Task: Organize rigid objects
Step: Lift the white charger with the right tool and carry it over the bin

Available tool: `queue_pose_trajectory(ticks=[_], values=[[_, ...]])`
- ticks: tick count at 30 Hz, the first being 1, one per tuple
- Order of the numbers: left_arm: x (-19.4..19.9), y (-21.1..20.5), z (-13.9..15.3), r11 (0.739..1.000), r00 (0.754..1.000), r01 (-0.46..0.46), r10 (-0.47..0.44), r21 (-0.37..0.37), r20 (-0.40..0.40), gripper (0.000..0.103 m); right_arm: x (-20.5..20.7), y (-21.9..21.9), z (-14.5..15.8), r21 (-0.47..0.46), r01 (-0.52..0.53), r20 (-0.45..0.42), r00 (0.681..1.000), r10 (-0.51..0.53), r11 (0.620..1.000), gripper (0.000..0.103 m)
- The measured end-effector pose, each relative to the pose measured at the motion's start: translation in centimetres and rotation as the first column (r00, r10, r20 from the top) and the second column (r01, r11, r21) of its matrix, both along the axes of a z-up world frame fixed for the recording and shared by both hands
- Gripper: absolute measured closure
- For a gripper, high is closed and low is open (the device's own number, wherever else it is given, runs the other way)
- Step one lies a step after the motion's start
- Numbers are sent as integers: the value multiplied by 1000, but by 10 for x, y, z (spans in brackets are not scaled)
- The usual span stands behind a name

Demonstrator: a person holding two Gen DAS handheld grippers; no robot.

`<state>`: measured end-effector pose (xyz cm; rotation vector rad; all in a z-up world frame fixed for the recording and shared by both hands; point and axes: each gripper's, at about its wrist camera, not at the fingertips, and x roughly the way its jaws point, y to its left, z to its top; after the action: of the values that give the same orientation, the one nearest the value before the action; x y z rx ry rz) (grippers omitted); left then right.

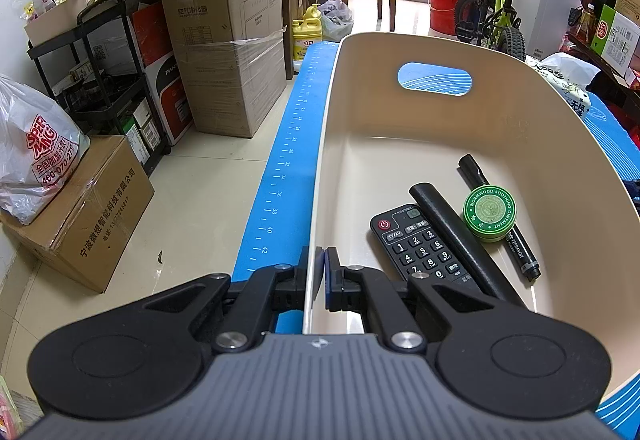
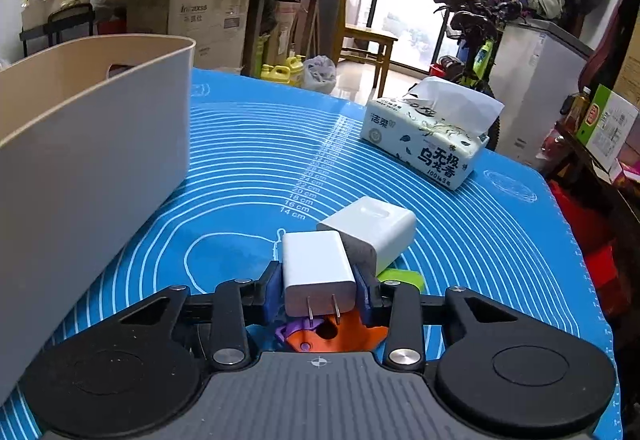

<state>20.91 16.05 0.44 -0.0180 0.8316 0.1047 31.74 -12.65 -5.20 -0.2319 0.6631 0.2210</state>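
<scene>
Right hand-held gripper [image 2: 319,290] is closing on the small white charger [image 2: 318,266] on the tabletop mat [image 2: 248,159], pads at its sides. Left hand-held gripper [image 1: 320,274] is pinching the bin [image 1: 520,111] wall, fully shut. Risk: charger slipping (smooth sides, second adapter [image 2: 374,234] touching).

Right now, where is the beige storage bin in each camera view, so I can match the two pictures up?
Left wrist view: the beige bin fills the centre and right, seen from above, with the left gripper clamped on its near left wall.
Right wrist view: the bin stands along the left edge, outer wall showing.
Shared landmark: the tissue pack on the blue mat, beyond the bin.
</scene>
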Motion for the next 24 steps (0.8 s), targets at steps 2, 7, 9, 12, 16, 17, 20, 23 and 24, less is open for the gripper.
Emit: queue_pose_trajectory(ticks=[2, 7, 9, 12, 16, 17, 20, 23, 24], values=[[0, 0, 0, 1000, 1000, 0, 0, -1, 0, 97, -3, 1, 4, -4, -6, 16, 1000, 6, 1000, 60], [0, 0, 0, 1000, 1000, 0, 0, 0, 0, 97, -13, 2, 22, 13, -16, 55, 998, 15, 1000, 60], [0, 0, 0, 1000, 1000, 0, 0, 0, 0, 97, -17, 4, 31, 11, -24, 76, 997, 23, 1000, 60], [0, 0, 0, 1000, 1000, 0, 0, 0, 0, 97, -21, 6, 46, 22, -23, 113, 993, 21, 999, 60], [0, 0, 0, 1000, 1000, 0, 0, -1, 0, 97, -30, 12, 69, 47, -28, 190, 982, 18, 999, 60], [0, 0, 0, 1000, 1000, 0, 0, -1, 0, 97, -32, 14, 74, 50, -31, 207, 978, 20, 998, 60], [0, 0, 0, 1000, 1000, 0, 0, -1, 0, 97, -36, 22, 90, 73, -53, 232, 972, 35, 996, 60], [0, 0, 0, 1000, 1000, 0, 0, -2, 0, 97, -41, 37, 104, 70, -100, 250, 965, 79, 993, 60], [0, 0, 0, 1000, 1000, 0, 0, -2, 0, 97, -43, 42, 108, 69, -119, 253, 962, 98, 990, 60]])
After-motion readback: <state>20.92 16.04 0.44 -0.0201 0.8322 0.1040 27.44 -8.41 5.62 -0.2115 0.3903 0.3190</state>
